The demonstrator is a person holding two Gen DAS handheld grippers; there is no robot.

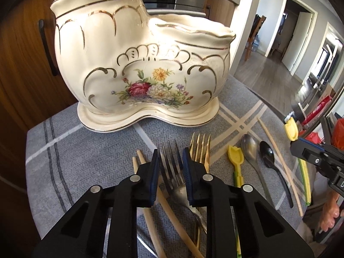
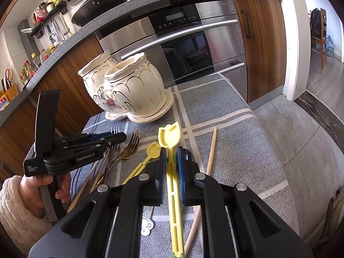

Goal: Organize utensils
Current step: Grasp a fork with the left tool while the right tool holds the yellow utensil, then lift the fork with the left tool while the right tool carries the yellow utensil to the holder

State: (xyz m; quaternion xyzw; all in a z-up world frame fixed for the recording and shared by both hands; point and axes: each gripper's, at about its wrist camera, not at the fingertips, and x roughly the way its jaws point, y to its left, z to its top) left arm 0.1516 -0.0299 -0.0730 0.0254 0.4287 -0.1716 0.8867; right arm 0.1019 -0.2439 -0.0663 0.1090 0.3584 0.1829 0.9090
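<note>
Left hand-held gripper pitched steeply down at the bench, just in front of the holder. A hand in a fleecy cream sleeve grips its handle from below. Jaws nearly together, straddling the silver fork at the base of the tines. Can't tell if the pads actually press on it; a slight gap shows on each side.

Right hand-held gripper tilted down less steeply, off to the holder's right and nearer the camera. Jaws clamped on the stem of a yellow spoon, bowl sticking out ahead of the fingertips, lifted clear of the cloth.

Still on the bench in front of the holder, left to right: chopsticks, silver fork, gold fork, second yellow spoon, steel spoon, black spoon, one more chopstick.

Hidden: fork handles and chopstick ends run under the left hand-held gripper's body. Holder's tall compartment is cut off at the top edge in the left view; compartment insides not visible.
</note>
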